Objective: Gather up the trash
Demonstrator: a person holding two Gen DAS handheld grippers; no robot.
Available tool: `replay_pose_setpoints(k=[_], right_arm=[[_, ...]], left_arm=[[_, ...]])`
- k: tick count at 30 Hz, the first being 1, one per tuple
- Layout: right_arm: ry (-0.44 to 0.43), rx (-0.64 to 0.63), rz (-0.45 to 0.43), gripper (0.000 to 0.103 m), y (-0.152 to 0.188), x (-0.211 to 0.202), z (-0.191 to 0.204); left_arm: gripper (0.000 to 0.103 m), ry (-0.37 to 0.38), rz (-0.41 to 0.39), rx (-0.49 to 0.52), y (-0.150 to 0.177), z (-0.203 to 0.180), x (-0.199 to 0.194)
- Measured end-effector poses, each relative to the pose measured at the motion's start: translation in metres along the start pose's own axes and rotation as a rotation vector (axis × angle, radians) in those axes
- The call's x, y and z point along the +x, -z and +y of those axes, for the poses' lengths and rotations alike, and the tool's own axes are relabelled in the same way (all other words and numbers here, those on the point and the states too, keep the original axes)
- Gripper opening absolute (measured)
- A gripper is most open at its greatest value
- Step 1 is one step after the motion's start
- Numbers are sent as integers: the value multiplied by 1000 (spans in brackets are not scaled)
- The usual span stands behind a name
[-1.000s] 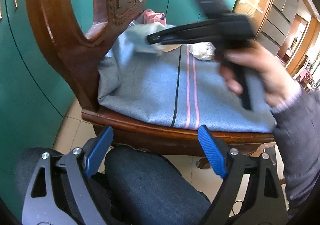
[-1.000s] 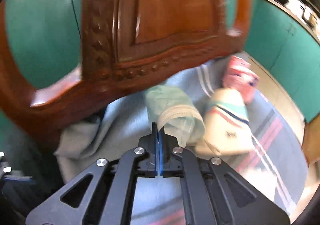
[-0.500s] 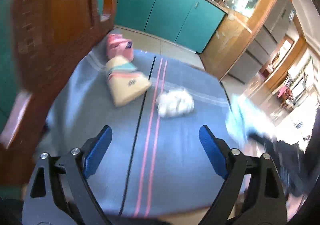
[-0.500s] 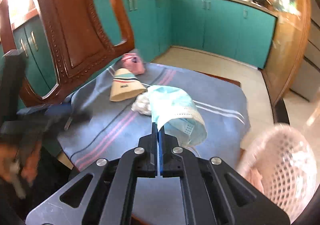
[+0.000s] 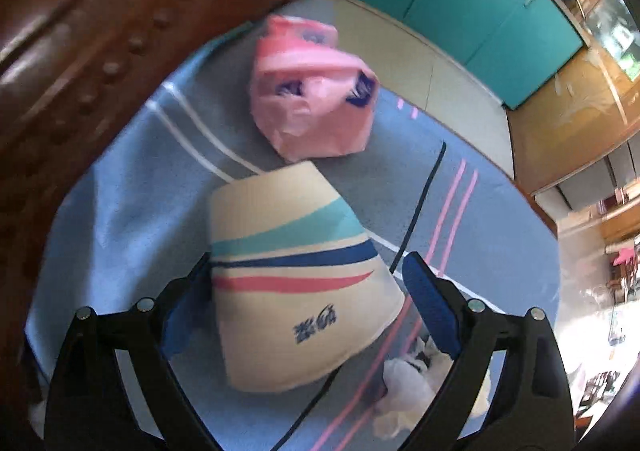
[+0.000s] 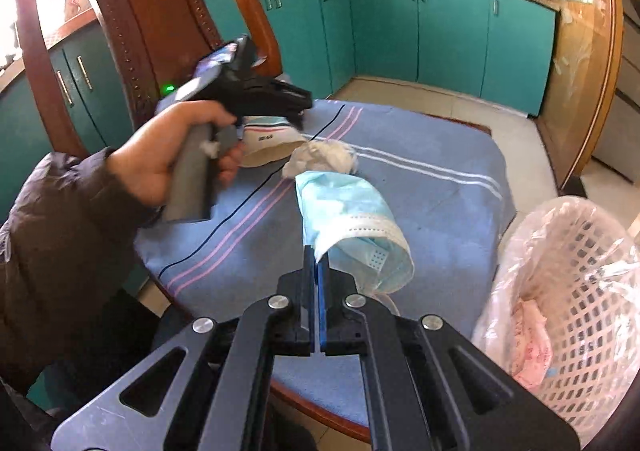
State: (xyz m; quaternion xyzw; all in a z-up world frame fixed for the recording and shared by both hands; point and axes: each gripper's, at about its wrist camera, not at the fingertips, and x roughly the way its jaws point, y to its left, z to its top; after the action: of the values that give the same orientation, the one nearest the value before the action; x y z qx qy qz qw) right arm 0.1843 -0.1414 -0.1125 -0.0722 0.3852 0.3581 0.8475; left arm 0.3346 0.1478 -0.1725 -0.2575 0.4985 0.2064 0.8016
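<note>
A flattened paper cup [image 5: 280,219] with teal, navy and red stripes lies on the chair's blue striped cloth [image 5: 120,211]. My left gripper [image 5: 306,267] hangs over it, jaws opening, the cup between them and not pressed. Behind the cup sits a crumpled pink packet [image 5: 316,103]. A white tissue wad [image 5: 408,383] lies beside my right finger. In the right wrist view my right gripper [image 6: 318,259] is shut on a light blue face mask [image 6: 344,211], held above the cloth. There a hand holds the left gripper [image 6: 298,111] over the cup [image 6: 272,143], next to the tissue [image 6: 324,155].
A white lattice basket [image 6: 580,291] lined with a plastic bag stands at the chair's right, with pink rubbish [image 6: 528,347] inside. The carved wooden chair back [image 5: 80,51] rises close on the left. Teal cabinets [image 6: 440,31] line the far wall.
My left gripper swept from the chair's front edge over the seat to the paper cup. My right gripper carried the mask away from the chair back toward the basket side.
</note>
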Motion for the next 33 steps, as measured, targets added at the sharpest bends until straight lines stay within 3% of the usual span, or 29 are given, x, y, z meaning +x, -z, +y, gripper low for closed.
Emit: replay_pose_setpoints(k=[2, 8, 14, 18, 21, 27, 33], right_arm=[[6, -4, 5, 2, 0, 2, 1], [5, 15, 6, 2, -1, 3, -3], [43, 14, 10, 2, -3, 5, -6], [34, 47, 35, 2, -3, 12, -12], [9, 73, 54, 2, -3, 20, -14], [3, 85, 77, 2, -4, 34, -8], [25, 75, 106, 2, 2, 43, -3]], left_arm=[[87, -24, -17, 65, 3, -6, 0], [75, 30, -53, 124, 24, 0, -20], [68, 51, -174, 223, 76, 12, -73], [55, 104, -134, 274, 113, 20, -88], [58, 119, -124, 273, 130, 30, -92], [73, 135, -111, 237, 134, 46, -91], [89, 171, -150, 194, 134, 50, -109]])
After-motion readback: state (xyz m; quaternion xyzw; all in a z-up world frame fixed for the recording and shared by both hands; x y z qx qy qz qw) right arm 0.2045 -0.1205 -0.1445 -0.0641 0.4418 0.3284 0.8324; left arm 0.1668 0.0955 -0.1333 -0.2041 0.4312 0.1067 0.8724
